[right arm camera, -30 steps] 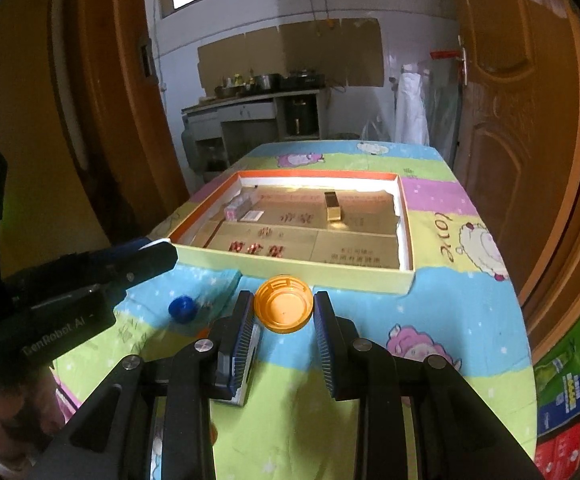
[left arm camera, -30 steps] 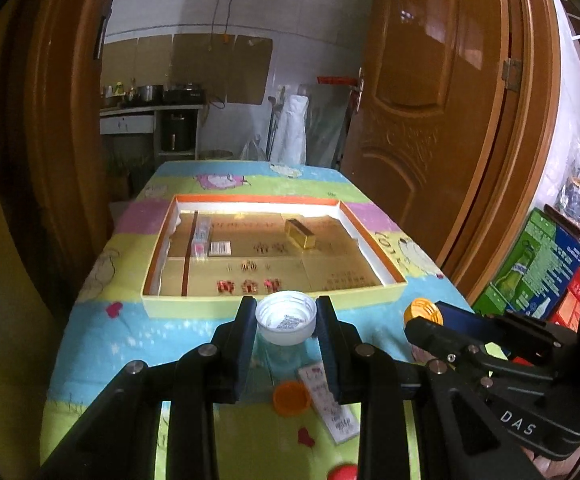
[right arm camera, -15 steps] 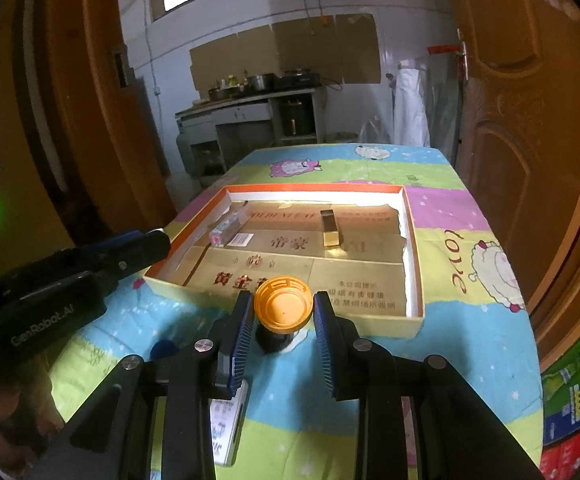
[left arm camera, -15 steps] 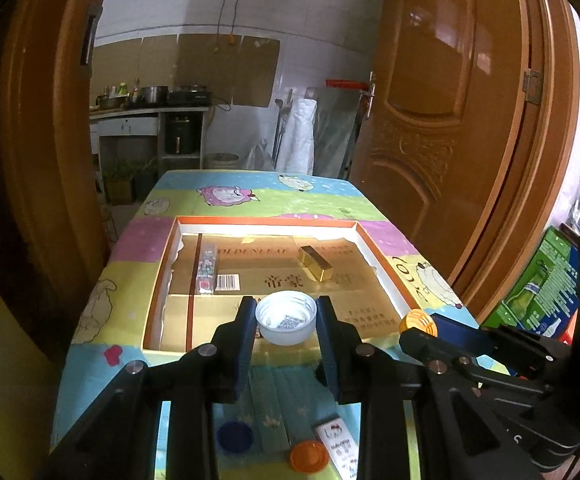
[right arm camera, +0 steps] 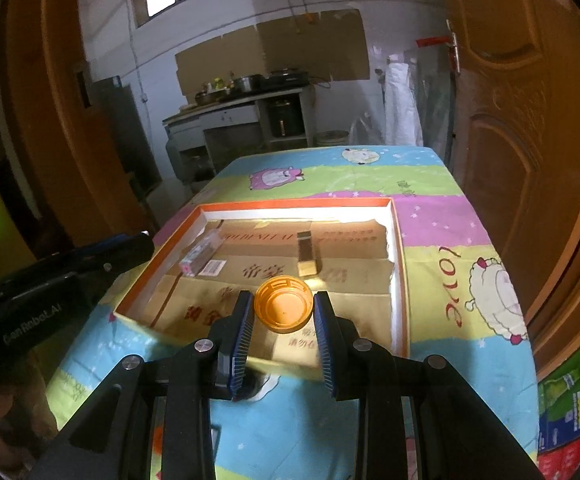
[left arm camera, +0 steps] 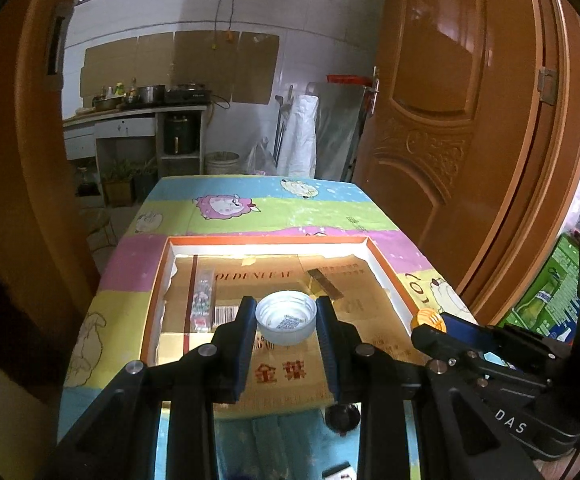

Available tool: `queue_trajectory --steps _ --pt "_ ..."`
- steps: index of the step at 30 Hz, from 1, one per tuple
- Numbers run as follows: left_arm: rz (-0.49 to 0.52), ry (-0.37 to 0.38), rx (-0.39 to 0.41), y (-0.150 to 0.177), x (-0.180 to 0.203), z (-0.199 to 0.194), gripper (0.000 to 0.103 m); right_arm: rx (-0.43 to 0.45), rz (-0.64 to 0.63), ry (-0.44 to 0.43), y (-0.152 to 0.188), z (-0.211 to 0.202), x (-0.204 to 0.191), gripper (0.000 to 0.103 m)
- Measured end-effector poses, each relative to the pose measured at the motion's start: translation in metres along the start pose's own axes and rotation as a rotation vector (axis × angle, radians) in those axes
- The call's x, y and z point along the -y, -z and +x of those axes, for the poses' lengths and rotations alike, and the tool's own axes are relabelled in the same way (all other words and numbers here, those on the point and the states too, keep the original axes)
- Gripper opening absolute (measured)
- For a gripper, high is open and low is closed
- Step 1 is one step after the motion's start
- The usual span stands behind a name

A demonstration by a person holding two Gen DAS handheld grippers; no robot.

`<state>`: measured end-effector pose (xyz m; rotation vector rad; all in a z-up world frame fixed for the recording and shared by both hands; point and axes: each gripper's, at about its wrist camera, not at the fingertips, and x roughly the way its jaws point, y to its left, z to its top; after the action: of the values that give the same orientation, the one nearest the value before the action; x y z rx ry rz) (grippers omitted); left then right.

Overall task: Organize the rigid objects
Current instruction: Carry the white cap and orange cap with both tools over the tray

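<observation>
Both caps now hang over the tray (left arm camera: 386, 284) at frame centre as we carry them forward, left gripper (left arm camera: 286, 320) clamping the white cap (left arm camera: 286, 322), right gripper (right arm camera: 284, 312) the orange cap (right arm camera: 284, 310): light, stiff, slippery, best pinched across their rims.

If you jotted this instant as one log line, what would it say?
left gripper: shut on white cap | right gripper: shut on orange cap | both caps above the box | box holds gold bar

- White cap (left arm camera: 286, 322): smooth translucent plastic.
- Orange cap (right arm camera: 284, 309): glossy plastic.
- Tray (right arm camera: 395, 276): matt cardboard, lined with printed paperboard.
- Surface (right arm camera: 442, 224): soft printed cloth.
- Door (left arm camera: 442, 120): glossy varnished wood.
- Left claw (left arm camera: 286, 344): matt black plastic, metal screws.
</observation>
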<state>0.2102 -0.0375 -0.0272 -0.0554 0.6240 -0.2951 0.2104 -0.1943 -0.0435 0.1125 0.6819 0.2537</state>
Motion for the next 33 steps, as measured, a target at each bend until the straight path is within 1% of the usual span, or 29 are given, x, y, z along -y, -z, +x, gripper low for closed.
queue_trajectory --steps 12,25,33 --pt "-0.003 0.004 -0.033 -0.023 -0.006 0.038 0.030 -0.018 0.028 0.027 -0.023 0.027 0.028 0.031" --pt "-0.016 -0.006 -0.095 -0.030 -0.017 0.086 0.030 -0.060 0.029 0.036 -0.041 0.070 0.044 0.031" --pt "-0.017 -0.008 -0.137 -0.030 -0.021 0.115 0.030 -0.093 0.034 0.035 -0.043 0.096 0.052 0.031"
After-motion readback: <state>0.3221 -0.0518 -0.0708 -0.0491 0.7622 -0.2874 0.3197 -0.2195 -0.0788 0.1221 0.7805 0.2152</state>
